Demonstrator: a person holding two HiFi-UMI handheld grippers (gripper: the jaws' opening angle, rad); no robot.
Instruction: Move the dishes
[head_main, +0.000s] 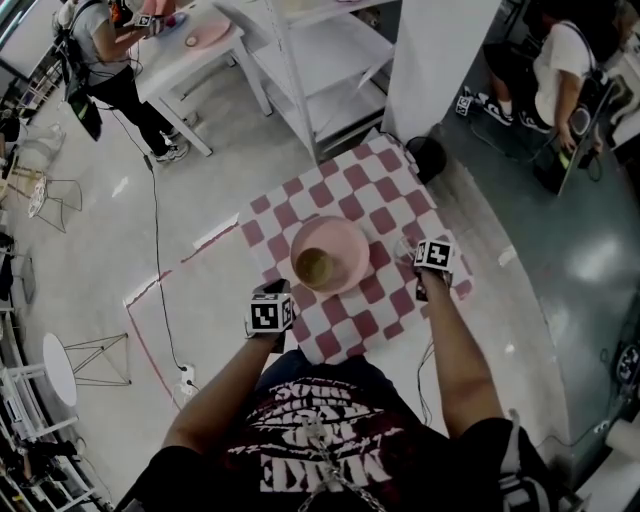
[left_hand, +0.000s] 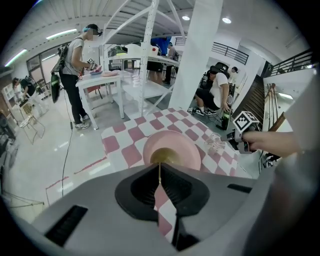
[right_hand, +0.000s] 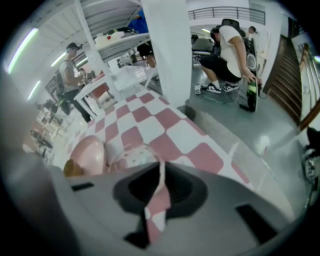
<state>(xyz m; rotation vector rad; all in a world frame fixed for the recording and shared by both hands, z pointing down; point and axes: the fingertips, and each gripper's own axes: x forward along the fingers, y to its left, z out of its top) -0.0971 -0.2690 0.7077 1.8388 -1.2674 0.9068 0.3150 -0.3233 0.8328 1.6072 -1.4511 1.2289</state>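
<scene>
Left gripper (left_hand: 160, 172): jaws drawn almost together with only a thin slit between them and nothing held. It hangs over the near edge of the cloth, just short of the bowl and not touching it.
Right gripper (right_hand: 161, 175): jaws likewise nearly closed and empty, pointing steeply down at the right side of the cloth, just beside the glass.
Round pink bowl (head_main: 352, 238): stands upright in the middle of the cloth, between the two grippers.
Bowl contents: a yellowish-brown mass (head_main: 316, 266) in the bottom. I cannot tell whether it is liquid or solid.
Bowl handling: probably stiff and smooth-walled, with moderate weight. The rim looks like the only place a narrow jaw can bite, and the nearest stretch faces the left gripper. It is best kept level, since the contents might slop or slide.
Small clear drinking glass (right_hand: 132, 152): upright on the cloth, to the right of the bowl and close to it. Whether they touch is unclear.
Glass handling: likely light, slippery and breakable. Pinch one wall at the lip, gently.
Pink-and-white chequered cloth (head_main: 385, 185): soft, and may drag if a dish is slid rather than lifted.
Count: two grippers, one bowl, one glass, one cloth.
</scene>
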